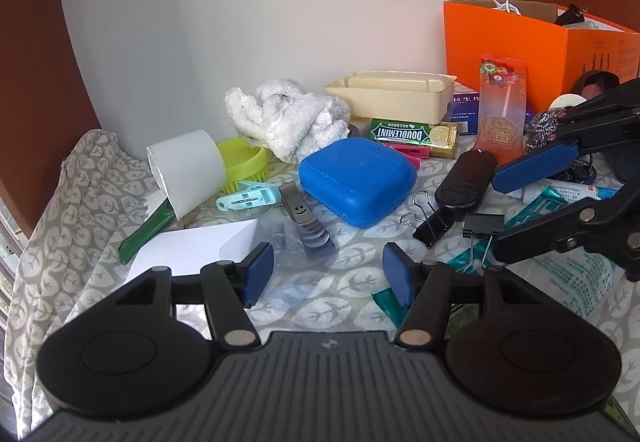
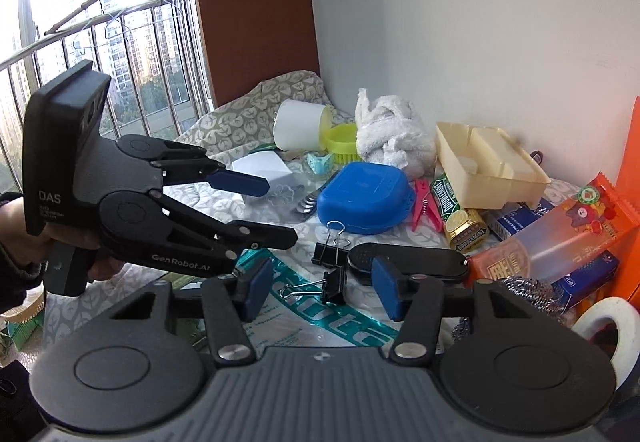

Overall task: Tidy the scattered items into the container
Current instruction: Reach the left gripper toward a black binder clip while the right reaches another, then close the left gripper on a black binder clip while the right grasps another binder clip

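Scattered items lie on a leaf-patterned cloth. My left gripper (image 1: pixel 328 274) is open and empty, low over a clear plastic packet (image 1: pixel 296 246) in front of the blue case (image 1: pixel 356 180). My right gripper (image 2: pixel 322 288) is open and empty over two black binder clips (image 2: pixel 334 282); it also shows in the left wrist view (image 1: pixel 498 210) at the right. A black remote-like case (image 2: pixel 408 262) lies just past the clips. The orange box (image 1: pixel 504 42) stands at the back right with things inside.
A white towel (image 1: pixel 288 114), cream tray (image 1: pixel 392 94), Doublemint gum pack (image 1: pixel 412 136), white cup (image 1: pixel 188 170), yellow-green brush (image 1: pixel 244 158), orange snack packet (image 1: pixel 502 106), steel scourer (image 2: pixel 528 294) and tape roll (image 2: pixel 608 326) crowd the table. The wall is behind; a window is at the left.
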The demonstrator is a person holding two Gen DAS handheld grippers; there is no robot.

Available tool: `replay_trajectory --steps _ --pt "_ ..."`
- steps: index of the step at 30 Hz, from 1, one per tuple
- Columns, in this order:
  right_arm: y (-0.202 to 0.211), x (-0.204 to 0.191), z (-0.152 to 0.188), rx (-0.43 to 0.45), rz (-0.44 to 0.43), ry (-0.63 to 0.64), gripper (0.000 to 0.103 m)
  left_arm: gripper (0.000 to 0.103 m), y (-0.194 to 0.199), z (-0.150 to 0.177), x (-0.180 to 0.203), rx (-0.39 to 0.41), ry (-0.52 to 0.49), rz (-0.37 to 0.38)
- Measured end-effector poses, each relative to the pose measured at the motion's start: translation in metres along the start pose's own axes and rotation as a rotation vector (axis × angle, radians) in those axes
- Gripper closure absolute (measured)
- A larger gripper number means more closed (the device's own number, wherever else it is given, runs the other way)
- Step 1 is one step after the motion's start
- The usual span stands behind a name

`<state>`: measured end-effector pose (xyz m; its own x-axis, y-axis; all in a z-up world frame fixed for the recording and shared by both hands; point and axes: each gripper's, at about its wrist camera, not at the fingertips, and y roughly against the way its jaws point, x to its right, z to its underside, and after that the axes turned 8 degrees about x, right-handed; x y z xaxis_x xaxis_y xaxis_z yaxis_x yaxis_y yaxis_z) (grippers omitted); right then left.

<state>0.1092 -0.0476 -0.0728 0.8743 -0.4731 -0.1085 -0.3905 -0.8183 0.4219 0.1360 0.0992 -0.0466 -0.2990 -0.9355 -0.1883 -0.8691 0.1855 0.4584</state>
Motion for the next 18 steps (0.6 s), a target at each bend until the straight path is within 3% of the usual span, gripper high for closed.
replay_trajectory --steps 4,10,12,13,18 --pt "-0.009 -0.01 0.003 -0.072 -0.002 0.088 0.051 0.039 0.0 0.0 -0.001 -0.003 0.002 0.011" --pt "-0.024 -0.012 0.004 -0.08 -0.024 0.09 0.052 0.036 -0.001 0.0 0.002 -0.001 -0.015 0.015" --pt "-0.022 -0.009 0.004 -0.069 -0.022 0.072 0.058 0.036 0.0 -0.001 0.002 -0.001 -0.01 0.029" --pt "-0.018 -0.007 0.004 -0.062 -0.013 0.064 0.063 0.036 0.0 -0.002 0.002 -0.001 -0.005 0.037" --pt "-0.005 0.002 0.003 -0.042 0.03 0.053 0.063 0.036 0.0 -0.008 0.004 0.009 -0.001 0.07"
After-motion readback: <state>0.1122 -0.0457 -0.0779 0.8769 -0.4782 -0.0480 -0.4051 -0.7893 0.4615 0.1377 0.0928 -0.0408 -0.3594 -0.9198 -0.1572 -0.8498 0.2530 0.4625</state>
